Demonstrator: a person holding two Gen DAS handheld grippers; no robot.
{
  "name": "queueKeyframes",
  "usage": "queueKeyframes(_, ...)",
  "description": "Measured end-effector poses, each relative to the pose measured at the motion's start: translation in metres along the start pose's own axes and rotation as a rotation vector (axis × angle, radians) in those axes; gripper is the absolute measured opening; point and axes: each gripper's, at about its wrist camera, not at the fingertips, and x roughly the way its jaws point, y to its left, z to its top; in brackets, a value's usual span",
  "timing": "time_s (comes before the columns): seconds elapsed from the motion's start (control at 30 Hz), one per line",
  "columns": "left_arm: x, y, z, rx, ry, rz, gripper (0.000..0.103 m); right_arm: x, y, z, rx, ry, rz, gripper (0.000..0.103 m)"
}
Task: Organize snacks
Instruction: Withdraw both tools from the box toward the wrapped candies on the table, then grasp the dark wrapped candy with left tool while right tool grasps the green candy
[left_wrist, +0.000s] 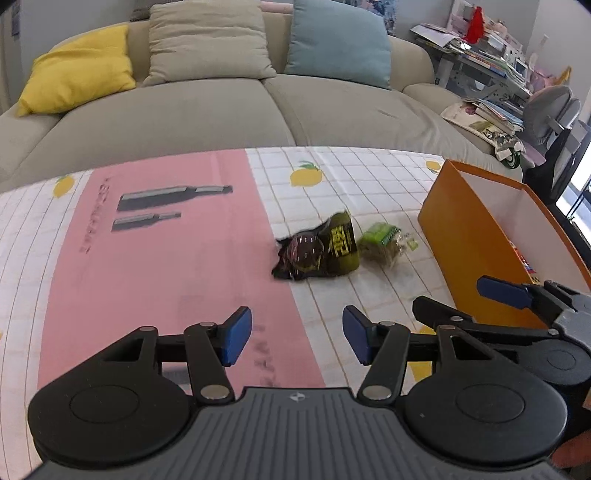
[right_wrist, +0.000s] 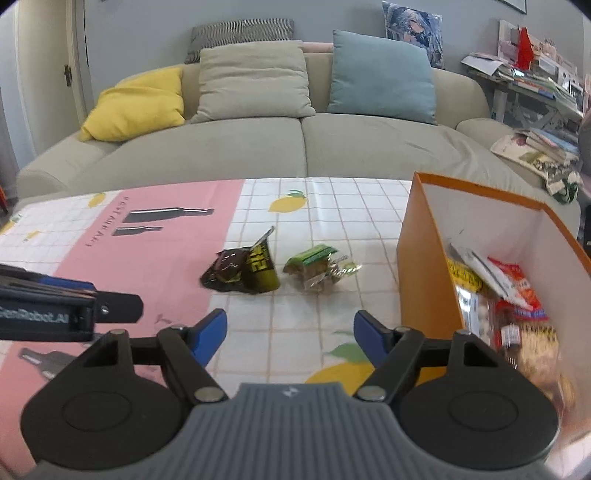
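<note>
A dark snack packet with yellow print lies on the table, and a small green-topped clear packet lies just right of it. My left gripper hovers open short of the dark packet, nothing between its blue pads. My right gripper is open too, empty, short of both packets. An orange box stands at the right, with several snack bags inside. The right gripper's fingers show in the left wrist view, in front of the box.
The table wears a lemon-print cloth with a pink mat on its left part. Behind it stands a beige sofa with cushions. A cluttered desk sits at far right.
</note>
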Motion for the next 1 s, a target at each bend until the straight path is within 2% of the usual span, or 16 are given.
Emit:
queueKeyframes(0.07, 0.011, 0.000, 0.007, 0.026, -0.004, -0.013, 0.067, 0.012, -0.001, 0.006, -0.006, 0.009, -0.011, 0.074)
queueKeyframes(0.17, 0.031, 0.003, 0.015, 0.047, -0.016, -0.070, 0.067, 0.031, -0.006, 0.019, -0.002, 0.026, -0.026, 0.074)
queueKeyframes(0.37, 0.077, 0.007, 0.029, 0.109, 0.010, -0.032, 0.067, 0.069, -0.018, 0.038, 0.052, 0.062, -0.068, 0.074)
queueKeyframes(0.7, 0.136, 0.025, 0.048, -0.007, 0.080, -0.113, 0.068, 0.124, -0.022, 0.056, 0.029, 0.088, -0.115, 0.074)
queueKeyframes(0.87, 0.147, 0.031, 0.048, -0.046, 0.087, -0.145, 0.070, 0.140, -0.035, 0.055, 0.103, 0.119, -0.084, 0.074)
queueKeyframes(1.0, 0.149, 0.029, 0.049, -0.028, 0.071, -0.145, 0.068, 0.145, -0.037, 0.051, 0.122, 0.125, -0.055, 0.075)
